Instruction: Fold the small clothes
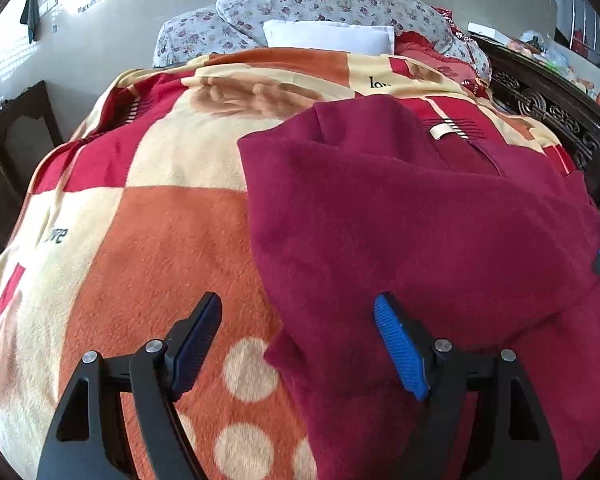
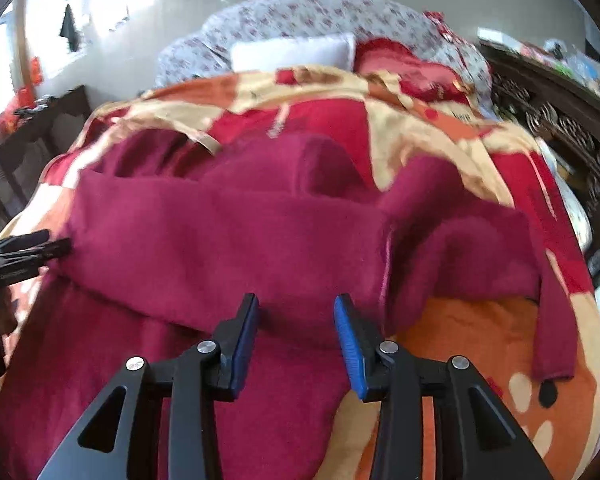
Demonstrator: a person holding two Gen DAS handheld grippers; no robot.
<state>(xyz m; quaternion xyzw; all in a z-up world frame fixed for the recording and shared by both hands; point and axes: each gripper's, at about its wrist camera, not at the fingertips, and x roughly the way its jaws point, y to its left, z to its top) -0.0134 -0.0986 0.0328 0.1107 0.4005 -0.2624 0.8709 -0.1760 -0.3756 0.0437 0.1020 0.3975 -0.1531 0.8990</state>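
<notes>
A maroon fleece garment (image 1: 420,232) lies spread on the patterned blanket (image 1: 152,240), with a pale neck label (image 1: 442,130) at its far end. My left gripper (image 1: 298,308) is open and empty, hovering over the garment's left edge near the hem. In the right wrist view the same garment (image 2: 228,232) lies partly folded, one sleeve (image 2: 548,320) trailing right. My right gripper (image 2: 296,308) is open and empty above the garment's near part. The left gripper's fingers (image 2: 28,248) show at the garment's left edge.
The bed carries floral pillows (image 1: 320,4) and a white pillow (image 1: 328,36) at the far end. A dark carved wooden frame (image 1: 556,116) runs along the right side. A dark wooden piece (image 1: 16,140) stands at the left.
</notes>
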